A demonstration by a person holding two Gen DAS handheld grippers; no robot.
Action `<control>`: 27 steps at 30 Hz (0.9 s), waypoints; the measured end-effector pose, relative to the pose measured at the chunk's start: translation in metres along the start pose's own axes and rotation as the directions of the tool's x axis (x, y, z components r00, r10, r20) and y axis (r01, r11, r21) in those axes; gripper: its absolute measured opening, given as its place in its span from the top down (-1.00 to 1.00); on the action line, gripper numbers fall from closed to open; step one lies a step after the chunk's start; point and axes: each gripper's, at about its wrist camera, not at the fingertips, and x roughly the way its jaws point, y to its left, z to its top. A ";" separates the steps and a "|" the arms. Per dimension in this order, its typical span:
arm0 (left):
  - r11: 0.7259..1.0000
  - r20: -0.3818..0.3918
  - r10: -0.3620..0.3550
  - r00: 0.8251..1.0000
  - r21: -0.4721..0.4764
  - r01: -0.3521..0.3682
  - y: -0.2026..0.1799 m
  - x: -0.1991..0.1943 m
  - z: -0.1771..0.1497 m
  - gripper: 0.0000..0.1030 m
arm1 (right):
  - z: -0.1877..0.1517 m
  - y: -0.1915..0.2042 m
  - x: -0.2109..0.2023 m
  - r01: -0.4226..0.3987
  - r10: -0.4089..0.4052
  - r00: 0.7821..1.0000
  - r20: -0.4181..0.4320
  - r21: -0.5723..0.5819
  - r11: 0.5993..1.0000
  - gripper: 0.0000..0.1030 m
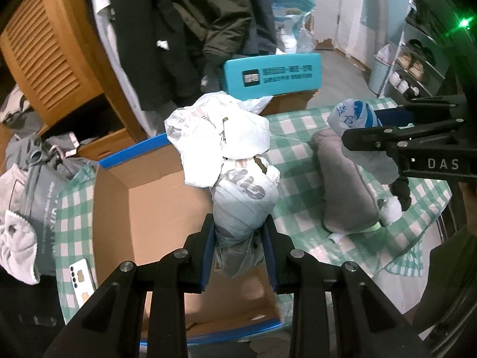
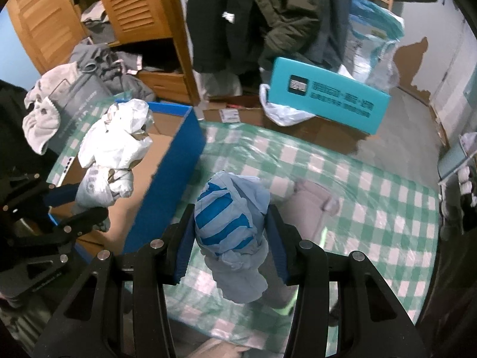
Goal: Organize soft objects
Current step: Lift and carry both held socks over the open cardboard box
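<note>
Two bundles are in hand and none seems boxed yet. On the checked tablecloth (image 2: 372, 191), the open cardboard box (image 1: 155, 208) looks empty, so most sorting remains, by my reading. A grey cushion (image 1: 345, 185) lies on the cloth beside the box. The left gripper (image 1: 238, 253) pinches a white plastic bag bundle (image 1: 226, 155) above the box's opening; the right gripper (image 2: 229, 247) clamps a blue-striped bag bundle (image 2: 229, 214) over the cloth, just outside the box's blue wall (image 2: 170, 185), which it must clear.
</note>
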 end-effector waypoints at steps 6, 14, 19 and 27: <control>0.999 -0.015 0.015 1.000 -0.041 -0.016 0.025 0.004 -0.012 0.42 | 0.014 0.026 0.010 -0.034 0.034 0.999 -0.001 -0.028 0.999 0.11; 0.995 -0.033 0.039 0.999 -0.090 -0.041 0.054 0.008 -0.025 0.42 | 0.030 0.068 0.024 -0.091 0.090 0.996 -0.013 -0.074 0.993 0.11; 0.992 -0.045 0.048 0.998 -0.113 -0.053 0.069 0.010 -0.032 0.42 | 0.037 0.091 0.034 -0.118 0.116 0.993 -0.029 -0.102 0.988 0.11; 0.986 -0.057 0.062 0.996 -0.149 -0.070 0.089 0.012 -0.041 0.42 | 0.044 0.118 0.052 -0.148 0.142 0.988 -0.062 -0.121 0.982 0.11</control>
